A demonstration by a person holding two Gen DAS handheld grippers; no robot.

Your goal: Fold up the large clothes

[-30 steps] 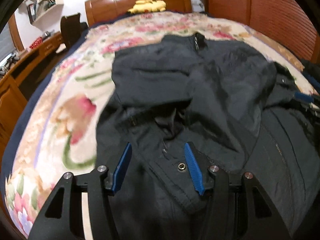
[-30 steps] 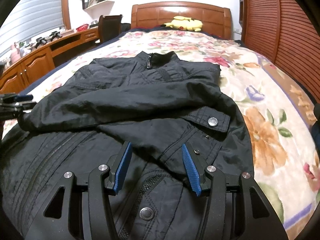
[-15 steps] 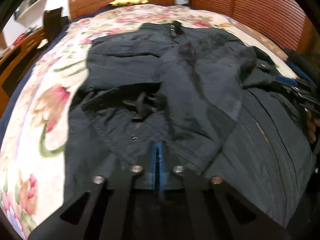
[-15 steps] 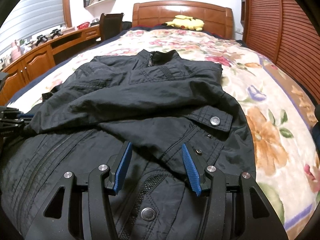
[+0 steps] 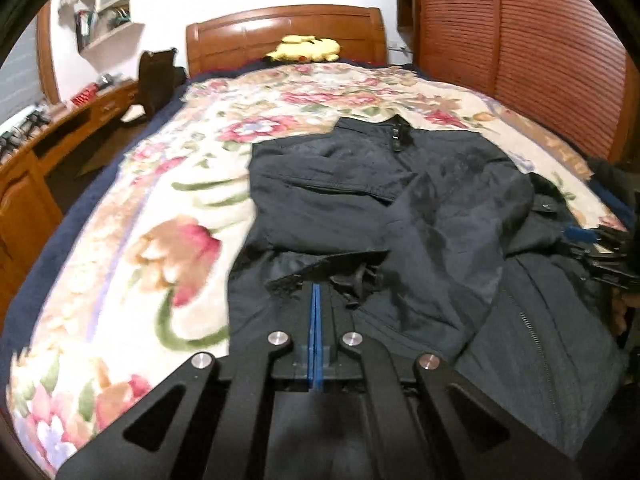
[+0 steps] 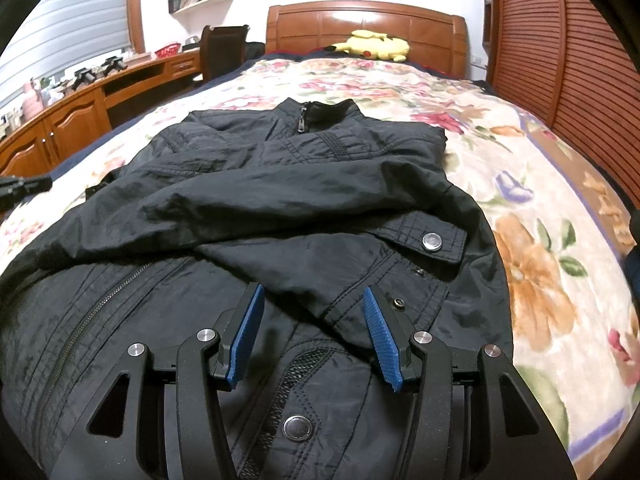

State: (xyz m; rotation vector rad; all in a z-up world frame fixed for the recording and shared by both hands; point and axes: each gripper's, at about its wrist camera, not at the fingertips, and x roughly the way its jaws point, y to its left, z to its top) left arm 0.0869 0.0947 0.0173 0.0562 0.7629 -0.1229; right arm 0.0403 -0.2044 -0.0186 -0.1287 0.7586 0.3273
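We are looking down a bed covered with a floral blanket (image 6: 532, 240), and on that blanket, front up, lies a black jacket (image 6: 256, 200) with its zipped collar towards the wooden headboard (image 6: 368, 28) and its hem nearest us. One sleeve (image 6: 280, 192) is folded across the jacket's chest, and its snap-button cuff (image 6: 432, 240) rests on the jacket's right side. Our left gripper (image 5: 316, 300) has its blue pads pressed flat together, and a bunched edge of the jacket's dark cloth sits right at their tips; the view is blurred, so we cannot say for sure that cloth is pinched between them. In the right view that gripper appears as a dark shape at the jacket's far left edge. Our right gripper (image 6: 312, 300) hangs just above the jacket's lower front with its jaws standing apart, a second cuff lying between them and neither pad pressing on it. A yellow plush toy (image 6: 372, 46) rests against the headboard, well beyond the jacket's collar
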